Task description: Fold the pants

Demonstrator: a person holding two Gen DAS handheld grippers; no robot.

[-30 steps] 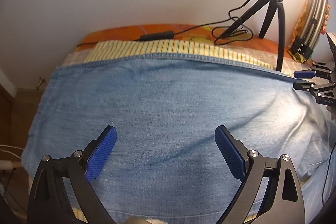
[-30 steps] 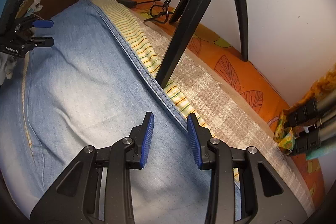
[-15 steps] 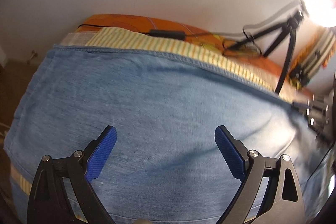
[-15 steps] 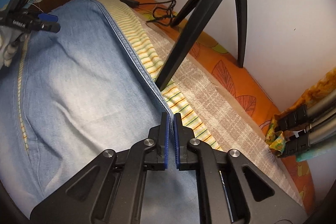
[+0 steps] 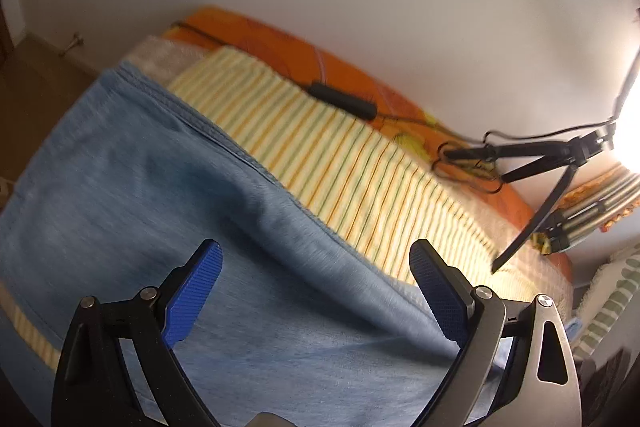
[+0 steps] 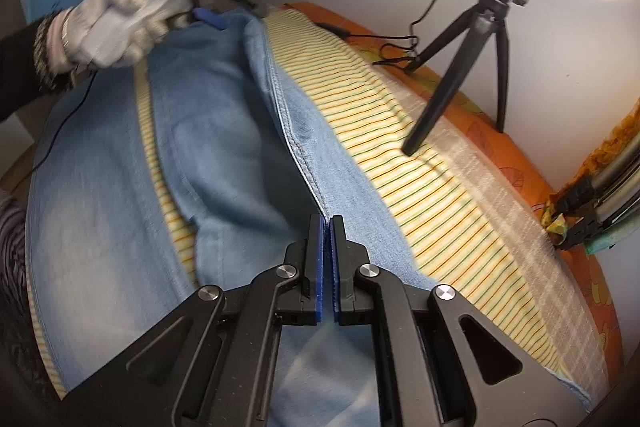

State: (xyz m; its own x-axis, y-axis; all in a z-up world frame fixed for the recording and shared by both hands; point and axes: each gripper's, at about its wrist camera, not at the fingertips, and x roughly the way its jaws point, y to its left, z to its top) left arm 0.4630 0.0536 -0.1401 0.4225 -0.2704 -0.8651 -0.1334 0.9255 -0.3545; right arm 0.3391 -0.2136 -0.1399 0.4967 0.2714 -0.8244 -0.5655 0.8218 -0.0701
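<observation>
— Step in hand?
— Right claw (image 6: 327,259) was clamped on the pants (image 6: 224,163) seam, beside the tripod (image 6: 460,67); left claw (image 5: 316,291) gaped.
— Next?
— Likely carrying that edge across.

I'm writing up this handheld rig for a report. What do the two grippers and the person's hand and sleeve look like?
Both grippers, left gripper and right gripper, are black linkage frames with silver pivot screws and triangular cut-outs, ending in finely textured blue finger pads. The person's left hand wears a light grey glove with a patterned cuff, below a black sleeve.
</observation>
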